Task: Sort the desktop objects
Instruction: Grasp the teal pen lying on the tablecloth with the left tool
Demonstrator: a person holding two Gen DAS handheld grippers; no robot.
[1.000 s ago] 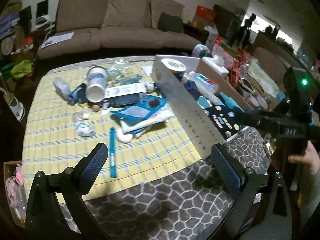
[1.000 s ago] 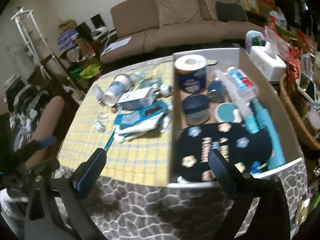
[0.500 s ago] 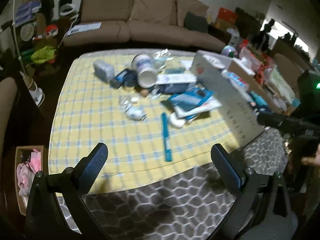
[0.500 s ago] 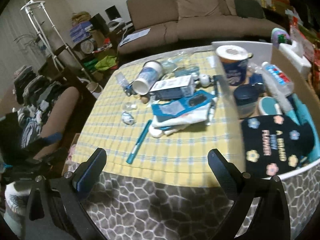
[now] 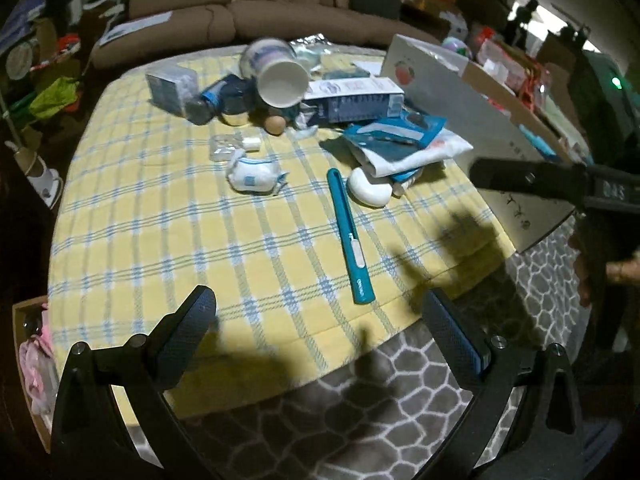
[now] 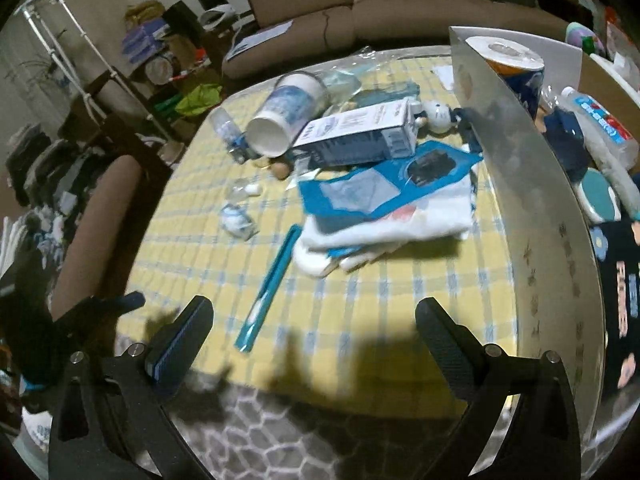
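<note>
A yellow checked cloth [image 5: 168, 240] carries a heap of loose items. A teal pen [image 5: 350, 236] [image 6: 268, 288] lies nearest, pointing toward me. Behind it sit a white oval soap [image 5: 368, 191], a folded white cloth with a blue packet on top [image 6: 384, 196], a long carton [image 5: 354, 98] [image 6: 356, 136], a tipped paper cup [image 5: 278, 76] [image 6: 284, 124] and a crumpled wrapper [image 5: 254, 174]. My left gripper [image 5: 320, 332] hangs open over the cloth's near edge, holding nothing. My right gripper [image 6: 314, 334] is open too, just right of the pen's tip.
A white storage box [image 6: 532, 184] stands on the right, holding a tape roll, bottles and a black printed pouch [image 6: 618, 280]. The right gripper's arm [image 5: 560, 184] reaches in before that box. A brown sofa [image 5: 280, 4] runs along the back. Grey patterned cover [image 5: 360, 420] drapes the near table edge.
Both grippers have swung left, away from the box and toward the loose items on the cloth. The pen now sits closer, between both views' fingers. Both stay open.
</note>
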